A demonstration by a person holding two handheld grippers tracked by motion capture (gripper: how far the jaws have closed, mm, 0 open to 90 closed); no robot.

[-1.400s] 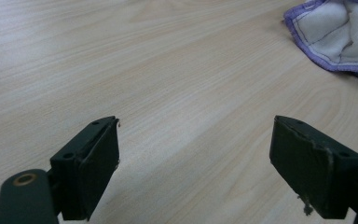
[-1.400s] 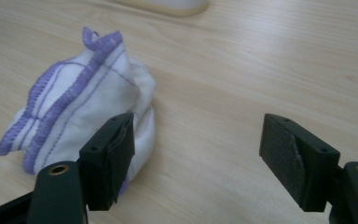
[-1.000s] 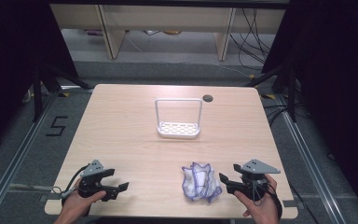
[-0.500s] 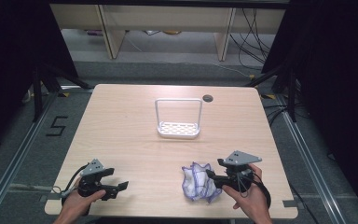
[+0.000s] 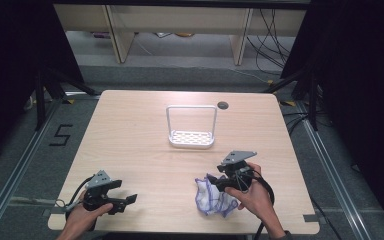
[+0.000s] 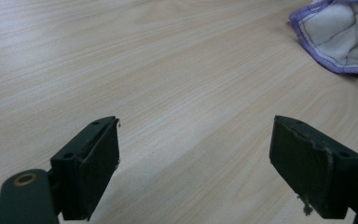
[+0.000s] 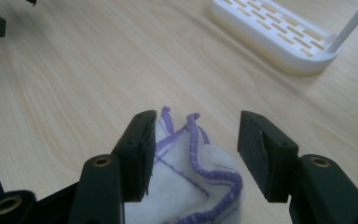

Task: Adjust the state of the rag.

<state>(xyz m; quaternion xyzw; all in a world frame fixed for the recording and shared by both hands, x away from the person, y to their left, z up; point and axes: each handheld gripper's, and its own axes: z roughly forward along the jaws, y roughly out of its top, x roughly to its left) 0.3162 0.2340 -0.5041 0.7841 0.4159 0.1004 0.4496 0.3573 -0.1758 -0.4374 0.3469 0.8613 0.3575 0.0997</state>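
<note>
A crumpled white cloth with purple stitched edges [image 5: 211, 199] lies near the table's front edge, right of centre. My right gripper [image 5: 215, 184] is at the cloth's top, open, and a raised fold of the cloth [image 7: 186, 154] stands between its jaws. The left jaw touches the fold and the right jaw stands apart from it. My left gripper [image 5: 126, 200] rests open at the front left over bare wood, with nothing between its fingers. In the left gripper view the left gripper [image 6: 193, 135] faces the cloth [image 6: 340, 37], which lies far off at the top right.
A white slotted rack with a tall wire loop [image 5: 191, 136] stands at the table's middle, beyond the cloth; its base [image 7: 279, 35] shows ahead of the right gripper. A round cable hole [image 5: 223, 105] sits near the far edge of the wooden table [image 5: 130, 135].
My right gripper has moved left and forward, from beside the cloth to over its top, so a fold now stands between the jaws. The left gripper has stayed put.
</note>
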